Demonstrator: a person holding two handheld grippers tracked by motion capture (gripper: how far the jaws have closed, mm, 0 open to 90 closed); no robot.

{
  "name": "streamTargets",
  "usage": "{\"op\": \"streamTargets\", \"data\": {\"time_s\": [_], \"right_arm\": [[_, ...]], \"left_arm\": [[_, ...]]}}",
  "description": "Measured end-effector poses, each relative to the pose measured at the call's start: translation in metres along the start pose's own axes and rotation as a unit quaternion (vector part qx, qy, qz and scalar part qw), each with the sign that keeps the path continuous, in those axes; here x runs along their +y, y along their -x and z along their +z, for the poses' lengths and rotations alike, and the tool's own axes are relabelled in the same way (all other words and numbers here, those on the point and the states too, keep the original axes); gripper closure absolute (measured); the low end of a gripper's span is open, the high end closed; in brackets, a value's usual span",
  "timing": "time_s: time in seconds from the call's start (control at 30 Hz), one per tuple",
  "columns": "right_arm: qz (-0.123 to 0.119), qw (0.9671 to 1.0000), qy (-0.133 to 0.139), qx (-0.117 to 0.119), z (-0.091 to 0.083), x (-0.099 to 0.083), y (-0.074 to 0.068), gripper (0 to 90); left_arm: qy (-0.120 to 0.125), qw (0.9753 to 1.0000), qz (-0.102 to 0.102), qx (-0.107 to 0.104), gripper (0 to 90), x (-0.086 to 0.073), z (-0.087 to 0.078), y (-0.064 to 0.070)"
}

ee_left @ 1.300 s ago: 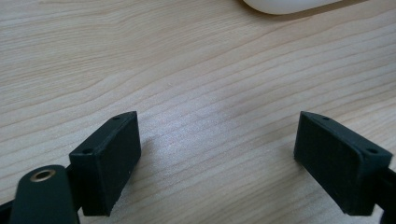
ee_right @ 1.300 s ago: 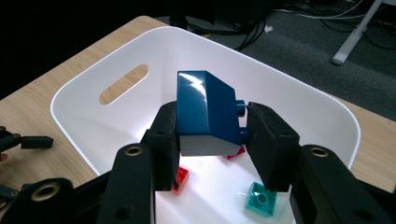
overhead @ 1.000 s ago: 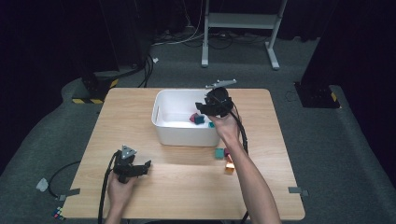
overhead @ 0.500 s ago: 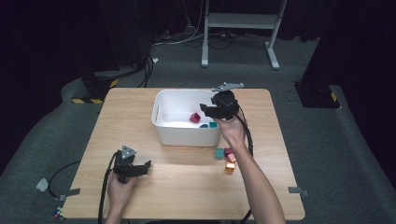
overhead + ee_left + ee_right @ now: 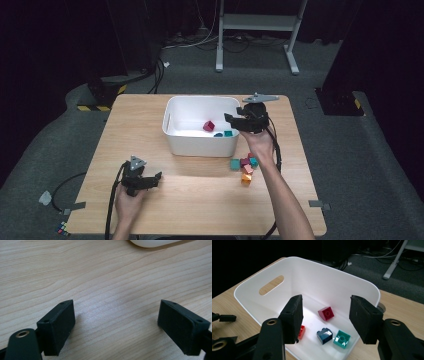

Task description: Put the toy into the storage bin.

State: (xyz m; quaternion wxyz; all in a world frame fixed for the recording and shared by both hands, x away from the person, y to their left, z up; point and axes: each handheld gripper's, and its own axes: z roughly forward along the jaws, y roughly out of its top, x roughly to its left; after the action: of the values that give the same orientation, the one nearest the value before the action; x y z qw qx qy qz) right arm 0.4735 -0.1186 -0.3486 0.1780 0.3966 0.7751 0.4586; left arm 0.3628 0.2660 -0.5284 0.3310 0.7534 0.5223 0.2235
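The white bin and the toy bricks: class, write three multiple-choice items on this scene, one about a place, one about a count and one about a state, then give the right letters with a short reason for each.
1. Where does the right gripper hang?
A. Over the right end of the white bin
B. Flat on the table's near left corner
C. Over the floor beyond the table

2. How many bricks does the right gripper view show inside the bin?
A. One
B. Four
C. Seven

3. How do the left gripper jaws stand?
A. Shut on a brick
B. Open, with bare table between them
C. Shut on the bin's rim

Answers:
1 A, the high view shows it above the bin's right end.
2 B, a crimson brick, a red brick, a navy brick and a teal brick lie there.
3 B, only wood grain shows between the wide-set jaws.
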Motion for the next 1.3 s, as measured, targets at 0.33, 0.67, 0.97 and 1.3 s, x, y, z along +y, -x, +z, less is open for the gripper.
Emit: {"op": "streamTargets", "data": {"time_s": [0.33, 0.67, 0.97, 1.3], "right_arm": [[0.013, 0.9998, 0.014, -0.008, -0.024, -0.024, 0.012, 42.1], [0.027, 0.9995, 0.011, -0.016, -0.044, -0.055, 0.022, 39.3], [0.041, 0.999, 0.009, -0.014, -0.062, -0.086, 0.027, 38.3], [0.058, 0.9982, 0.002, -0.014, -0.071, -0.137, 0.019, 39.4]], "left_arm": [[0.0, 1.0, 0.0, 0.0, 14.5, 0.0, 0.0, 0.0], [0.0, 1.0, 0.0, 0.0, 14.5, 0.0, 0.0, 0.0], [0.0, 1.0, 0.0, 0.0, 14.5, 0.0, 0.0, 0.0], [0.0, 1.0, 0.0, 0.0, 14.6, 0.0, 0.0, 0.0]]}}
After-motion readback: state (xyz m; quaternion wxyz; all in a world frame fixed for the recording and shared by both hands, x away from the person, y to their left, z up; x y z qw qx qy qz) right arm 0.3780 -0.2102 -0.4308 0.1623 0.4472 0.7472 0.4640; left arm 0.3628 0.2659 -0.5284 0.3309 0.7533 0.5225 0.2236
